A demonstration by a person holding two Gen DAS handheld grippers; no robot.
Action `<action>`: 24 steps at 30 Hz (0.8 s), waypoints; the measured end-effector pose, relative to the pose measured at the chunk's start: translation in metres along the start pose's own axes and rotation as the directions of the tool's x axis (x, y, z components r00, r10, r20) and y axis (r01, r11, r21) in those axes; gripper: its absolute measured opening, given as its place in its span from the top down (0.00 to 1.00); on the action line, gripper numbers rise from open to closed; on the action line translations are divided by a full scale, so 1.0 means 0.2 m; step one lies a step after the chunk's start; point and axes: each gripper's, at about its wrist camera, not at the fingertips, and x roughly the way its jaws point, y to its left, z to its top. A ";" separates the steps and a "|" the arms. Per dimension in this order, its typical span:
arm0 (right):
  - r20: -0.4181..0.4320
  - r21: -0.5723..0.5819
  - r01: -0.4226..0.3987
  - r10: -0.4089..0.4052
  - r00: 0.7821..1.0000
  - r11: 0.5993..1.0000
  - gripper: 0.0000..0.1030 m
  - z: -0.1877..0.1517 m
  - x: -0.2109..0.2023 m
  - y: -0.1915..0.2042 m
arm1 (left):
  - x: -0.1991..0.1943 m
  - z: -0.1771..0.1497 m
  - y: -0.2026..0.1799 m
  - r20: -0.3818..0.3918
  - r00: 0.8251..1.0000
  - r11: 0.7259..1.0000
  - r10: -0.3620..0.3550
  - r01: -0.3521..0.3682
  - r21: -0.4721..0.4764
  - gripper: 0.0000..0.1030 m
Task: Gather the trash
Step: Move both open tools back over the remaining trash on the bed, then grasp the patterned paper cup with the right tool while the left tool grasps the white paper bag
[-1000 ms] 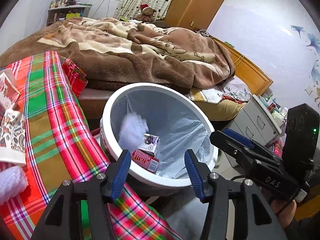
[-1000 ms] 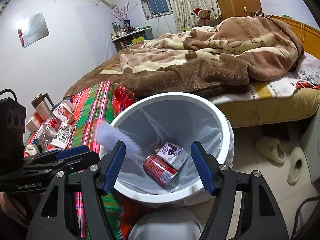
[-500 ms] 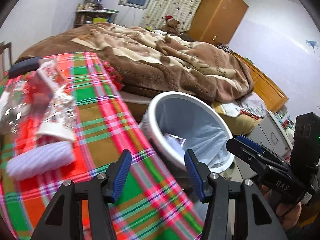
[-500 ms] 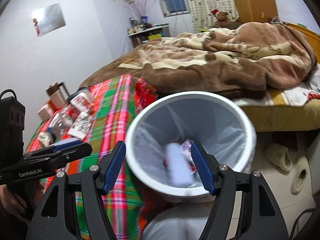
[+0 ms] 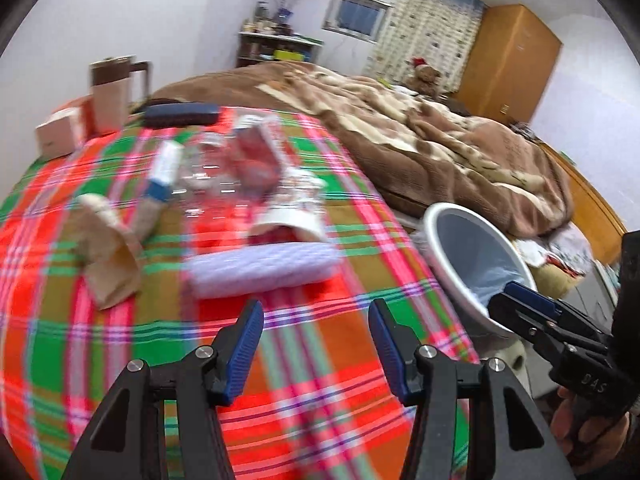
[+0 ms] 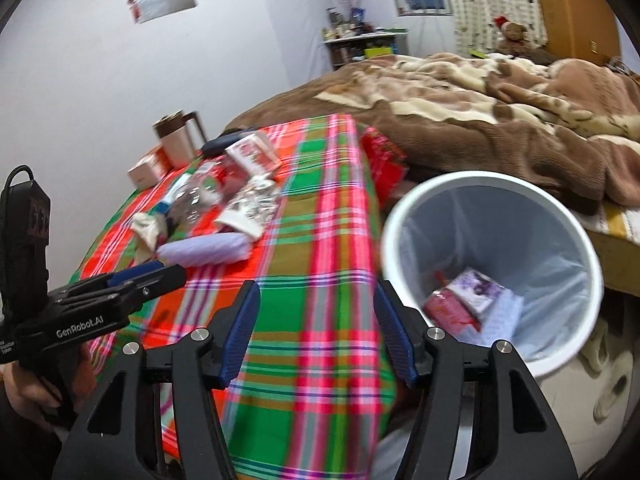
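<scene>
Your left claw is wide open with nothing in it, just before the soft purple foam wrap on the plaid table — it looks light and squishy, so pinch its middle gently.

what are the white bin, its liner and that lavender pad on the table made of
White bin: likely rigid plastic, with a smooth, slightly glossy rim. Liner: thin translucent plastic film, wrinkled and sagging against the wall. Lavender pad: looks like soft foam or quilted padding, with a dimpled matte surface, though blur leaves this uncertain. It lies on a woven-looking plaid tablecloth.
</scene>
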 end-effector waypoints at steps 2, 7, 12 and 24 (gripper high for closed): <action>-0.010 -0.021 -0.021 0.020 1.000 1.000 0.41 0.01 0.02 0.05 | -0.02 0.00 0.07 0.003 0.999 0.999 0.037 -0.037 -0.027 0.47; -0.021 -0.048 -0.047 0.046 0.999 0.998 0.41 0.05 0.07 0.13 | -0.07 0.01 0.21 0.018 0.993 0.990 0.117 -0.115 -0.080 0.47; -0.024 -0.068 -0.057 0.055 0.998 0.996 0.41 0.08 0.11 0.18 | -0.10 0.04 0.30 0.033 0.985 0.980 0.171 -0.166 -0.109 0.46; -0.039 -0.107 -0.068 0.064 0.997 0.992 0.41 0.18 0.25 0.30 | -0.05 0.16 0.49 0.040 0.969 0.954 0.243 -0.232 -0.189 0.46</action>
